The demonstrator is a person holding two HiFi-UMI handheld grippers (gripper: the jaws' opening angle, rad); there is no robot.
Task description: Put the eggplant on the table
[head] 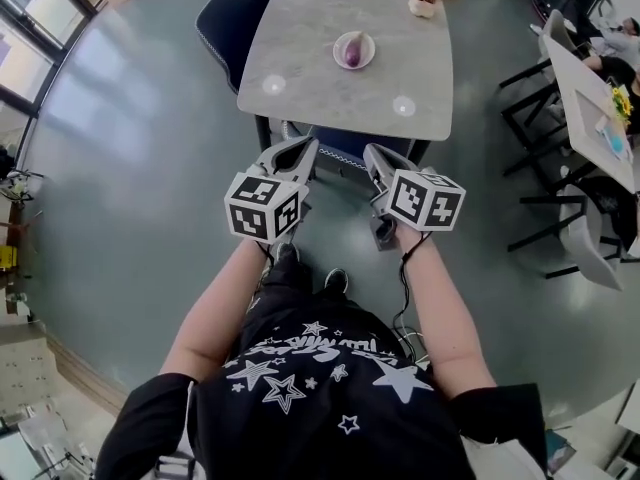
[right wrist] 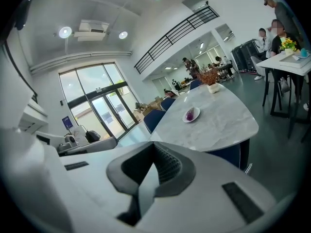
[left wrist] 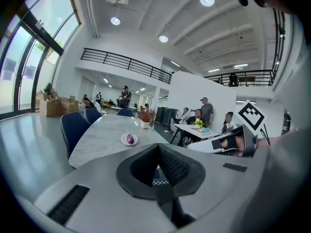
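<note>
Both bare forearms (head: 215,313) reach forward from the person's waist, side by side and roughly level, above the grey floor (head: 130,188). The left claw (head: 308,148) and the right claw (head: 372,153) sit close together, tips angled slightly toward each other and pointing at the near edge of the worktop (head: 330,98). Each claw has its jaws pressed together with nothing between them. Both are well short of the worktop. Further out, the purple eggplant (head: 352,48) lies in a small white plate (head: 366,60) near the worktop's middle. Beyond it stands a potted plant (head: 425,3), and a blue chair (head: 225,23) stands at the left side.
</note>
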